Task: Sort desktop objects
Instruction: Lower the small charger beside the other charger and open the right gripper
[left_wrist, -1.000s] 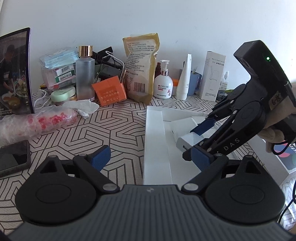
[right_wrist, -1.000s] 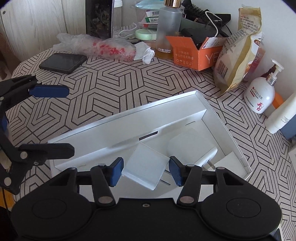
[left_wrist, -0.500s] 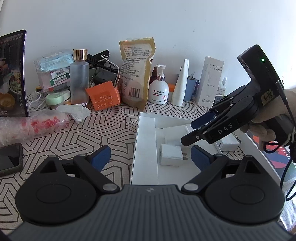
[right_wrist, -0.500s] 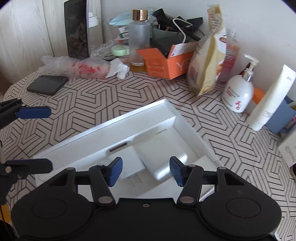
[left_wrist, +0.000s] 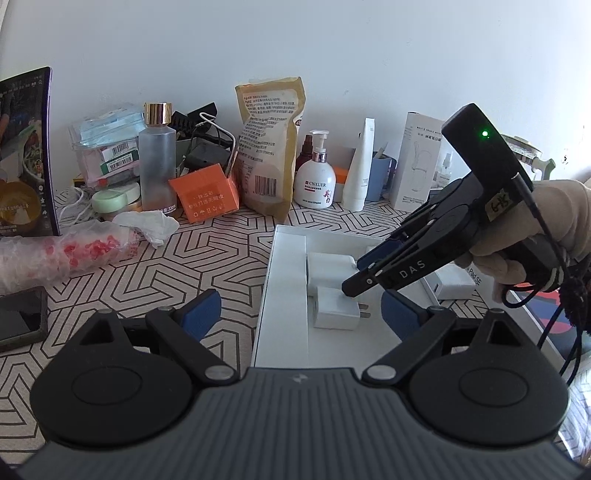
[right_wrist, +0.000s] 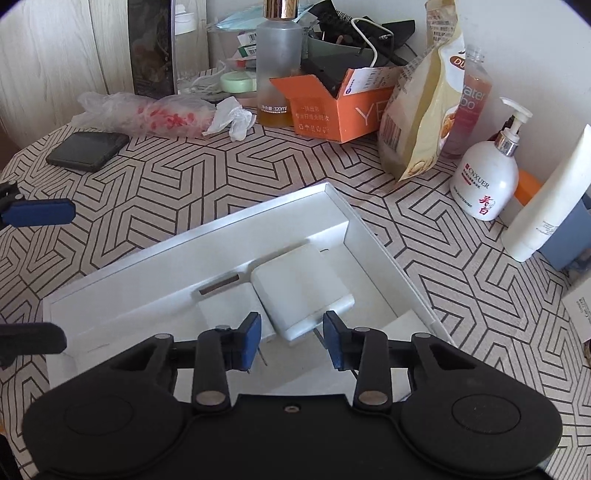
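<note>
Right-wrist view: right gripper (right_wrist: 291, 341), fingers together and empty, hovers above two white plastic chargers (right_wrist: 301, 288) inside shallow white cardboard box (right_wrist: 373, 236); left gripper (left_wrist: 301, 312) gapes nearby. Placing looks done; next, fetch another item.

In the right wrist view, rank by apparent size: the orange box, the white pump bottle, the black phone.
1. orange box
2. white pump bottle
3. black phone

The last two look close; fisheye distortion makes that ranking unsure.

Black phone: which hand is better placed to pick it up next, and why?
Left. The left gripper is open and empty, with the black phone on its side. The right gripper, jaws just closed, nothing clearly between them, is over the white box.
</note>
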